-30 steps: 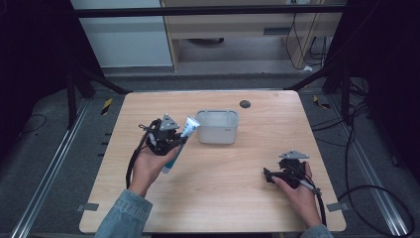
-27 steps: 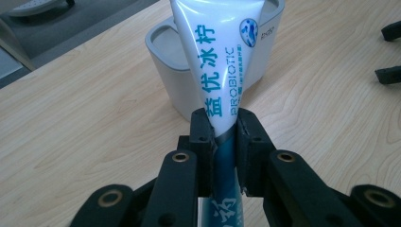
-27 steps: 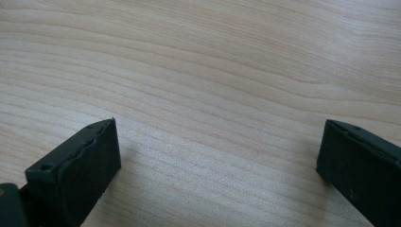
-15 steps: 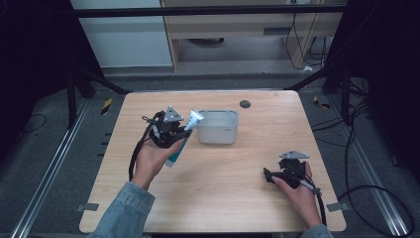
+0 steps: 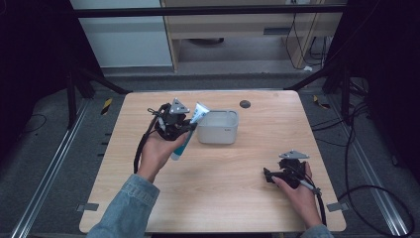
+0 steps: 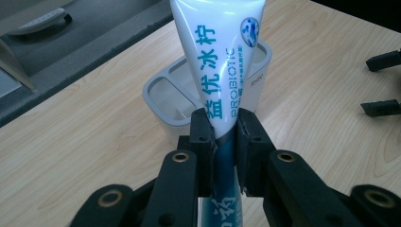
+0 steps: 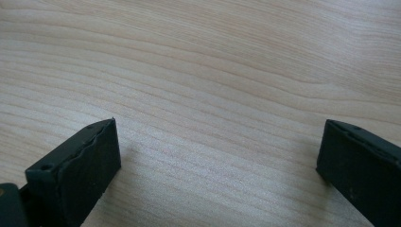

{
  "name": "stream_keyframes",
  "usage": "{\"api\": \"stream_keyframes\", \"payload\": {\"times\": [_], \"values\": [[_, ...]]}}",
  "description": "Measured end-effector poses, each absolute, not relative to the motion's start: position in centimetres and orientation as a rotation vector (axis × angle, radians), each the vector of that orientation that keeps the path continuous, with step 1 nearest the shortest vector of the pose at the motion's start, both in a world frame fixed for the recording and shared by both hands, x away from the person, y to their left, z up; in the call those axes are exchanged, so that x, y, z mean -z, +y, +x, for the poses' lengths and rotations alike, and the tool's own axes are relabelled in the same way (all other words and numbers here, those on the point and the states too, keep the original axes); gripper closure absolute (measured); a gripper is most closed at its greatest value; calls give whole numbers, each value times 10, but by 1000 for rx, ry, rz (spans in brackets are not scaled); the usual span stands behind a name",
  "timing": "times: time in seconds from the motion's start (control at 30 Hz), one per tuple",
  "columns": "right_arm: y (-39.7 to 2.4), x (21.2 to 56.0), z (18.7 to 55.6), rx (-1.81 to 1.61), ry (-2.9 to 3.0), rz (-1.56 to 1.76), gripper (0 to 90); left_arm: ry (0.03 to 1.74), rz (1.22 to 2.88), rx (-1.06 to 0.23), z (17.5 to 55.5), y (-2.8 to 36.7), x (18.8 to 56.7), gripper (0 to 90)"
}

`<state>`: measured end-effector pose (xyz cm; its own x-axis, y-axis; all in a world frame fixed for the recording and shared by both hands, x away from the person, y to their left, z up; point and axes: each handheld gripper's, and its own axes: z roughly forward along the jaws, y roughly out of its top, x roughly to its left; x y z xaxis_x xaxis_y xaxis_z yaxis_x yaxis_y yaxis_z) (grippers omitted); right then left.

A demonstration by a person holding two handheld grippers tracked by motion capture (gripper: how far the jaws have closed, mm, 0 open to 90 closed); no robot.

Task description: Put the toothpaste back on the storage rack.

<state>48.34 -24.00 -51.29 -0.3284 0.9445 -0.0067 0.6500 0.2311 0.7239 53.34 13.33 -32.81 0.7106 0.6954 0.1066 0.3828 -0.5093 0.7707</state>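
Note:
My left gripper (image 5: 184, 130) (image 6: 222, 130) is shut on a white and teal toothpaste tube (image 5: 187, 132) (image 6: 222, 52), pinching it near the middle. The tube slants up, its white flat end leaning over the left rim of a grey two-compartment holder (image 5: 218, 126) (image 6: 170, 94) on the table. Its teal end hangs down below the jaws, above the wood. My right gripper (image 5: 268, 175) (image 7: 217, 156) rests low on the table near the right front, jaws wide open with bare wood between them.
A small dark round disc (image 5: 244, 104) lies on the table behind the holder. The wooden table (image 5: 233, 198) has dark floor all round, with metal rails on the left and cables on the right.
The left hand has lifted the tube and carried it right and away, bringing its white end from short of the holder to over the holder's left rim. The right gripper has stayed put.

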Motion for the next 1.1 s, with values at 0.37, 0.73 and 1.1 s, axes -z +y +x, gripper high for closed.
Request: {"api": "stream_keyframes", "payload": {"times": [0.37, 0.73, 1.1], "values": [[-240, 513, 483, -877, 2062, 1461, 6, 775, 2162, -512, 539, 120, 317, 785], [-240, 513, 483, -879, 2062, 1462, 6, 758, 2132, -496, 549, 108, 304, 785], [-240, 513, 483, -877, 2063, 1462, 6, 753, 2137, -484, 562, 97, 304, 785]]}}
